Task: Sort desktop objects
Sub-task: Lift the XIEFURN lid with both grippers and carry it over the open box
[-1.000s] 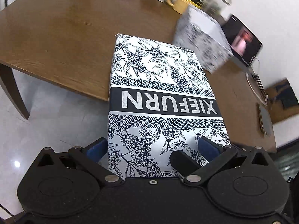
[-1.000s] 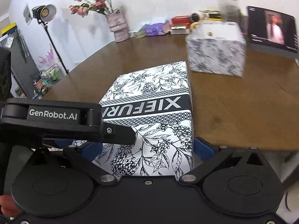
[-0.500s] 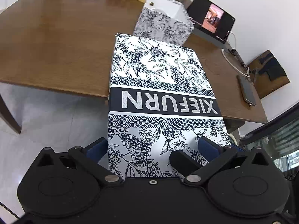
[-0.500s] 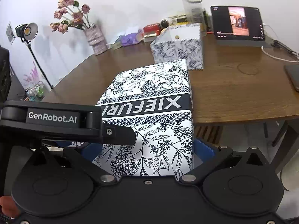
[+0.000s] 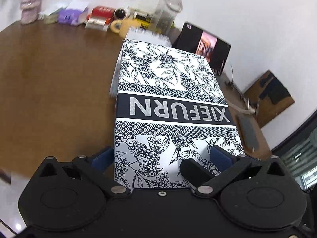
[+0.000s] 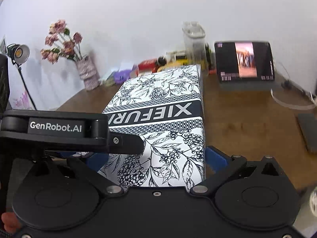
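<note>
Both grippers clamped on same floral-print box [image 5: 174, 107] w/ "XIEFURN" band across lid, held above brown wooden table [image 5: 49, 91]. Left gripper [image 5: 162, 158]: blue pads spread wide to box width, 1 against left side, 1 pressed on near right part of lid/edge; no gap visible btwn pads and box. Right gripper [image 6: 156, 158]: same wide spread, blue pads hugging box sides at near end, box [image 6: 164, 119] filling space btwn fingers. In right wrist view, black "GenRobot.AI" body of left gripper [image 6: 55, 128] crossing from left, its tip resting on box top. Box long axis pointing away from both cams toward back wall; far end overlapping a 2nd patterned box [image 5: 146, 36], mostly hidden and blurred, so contact btwn them: can't tell. Beyond: tablet [image 6: 244, 61] w/ lit screen propped upright at table's back right, clear plastic container [image 6: 193, 39] beside it, yellow mug [image 5: 120, 25], red item [image 5: 101, 13], purple pack [image 5: 69, 16], all blurred along wall. Vase w/ pink flowers [image 6: 87, 75] at back left, studio lamp [image 6: 18, 52] on stand further left. White cable [image 6: 287, 102] and dark flat device [image 6: 309, 130] on table at right.
</note>
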{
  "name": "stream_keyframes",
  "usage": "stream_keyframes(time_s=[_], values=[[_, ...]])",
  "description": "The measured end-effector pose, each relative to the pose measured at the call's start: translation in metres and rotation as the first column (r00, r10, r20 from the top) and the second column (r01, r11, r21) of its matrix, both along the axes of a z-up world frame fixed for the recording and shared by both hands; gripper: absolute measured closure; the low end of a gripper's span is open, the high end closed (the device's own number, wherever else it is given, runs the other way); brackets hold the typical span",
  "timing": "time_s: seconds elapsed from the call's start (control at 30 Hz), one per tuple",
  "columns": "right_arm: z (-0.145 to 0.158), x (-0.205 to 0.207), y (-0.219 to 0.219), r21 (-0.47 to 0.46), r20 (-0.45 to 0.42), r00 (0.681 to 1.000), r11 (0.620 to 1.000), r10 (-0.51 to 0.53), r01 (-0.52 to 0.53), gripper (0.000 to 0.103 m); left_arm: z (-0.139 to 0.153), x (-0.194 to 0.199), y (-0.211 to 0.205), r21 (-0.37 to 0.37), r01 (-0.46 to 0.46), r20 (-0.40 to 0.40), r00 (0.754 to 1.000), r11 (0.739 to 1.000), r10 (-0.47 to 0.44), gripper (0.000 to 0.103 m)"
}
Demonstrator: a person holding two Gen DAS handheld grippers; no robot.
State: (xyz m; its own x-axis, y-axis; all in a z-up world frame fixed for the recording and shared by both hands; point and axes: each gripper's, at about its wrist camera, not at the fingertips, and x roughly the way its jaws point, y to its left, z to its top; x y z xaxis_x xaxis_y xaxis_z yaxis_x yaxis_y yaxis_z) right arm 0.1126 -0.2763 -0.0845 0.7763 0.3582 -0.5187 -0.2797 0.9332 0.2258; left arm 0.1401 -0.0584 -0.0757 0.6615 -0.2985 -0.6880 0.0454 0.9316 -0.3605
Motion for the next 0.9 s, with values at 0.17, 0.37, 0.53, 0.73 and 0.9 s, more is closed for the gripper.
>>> stream_keyframes(time_s=[0.17,0.37,0.53,0.73,0.9], values=[[0.005,0.079,0.032,0.009,0.012,1.0,1.0,0.002,-0.002,0.0,0.013,0.074,0.013,0.018,0.007,0.031,0.999,1.0,-0.008,0.0],[-0.004,0.173,0.074,0.038,-0.024,1.0,0.999,0.004,-0.003,0.0,0.014,0.169,0.029,0.035,0.014,0.001,1.0,0.999,-0.014,0.0],[-0.019,0.24,0.086,0.063,-0.072,0.997,0.998,-0.016,0.021,0.0,0.003,0.232,0.049,0.052,0.02,-0.018,1.0,0.998,-0.019,0.0],[-0.038,0.28,0.091,0.063,-0.122,0.992,0.998,-0.013,0.021,0.0,-0.013,0.271,0.057,0.06,0.03,-0.055,0.998,0.998,-0.027,0.0],[-0.049,0.293,0.094,0.077,-0.147,0.989,0.997,-0.015,0.027,0.0,-0.021,0.288,0.061,0.067,0.028,-0.076,0.997,0.997,-0.023,0.0]])
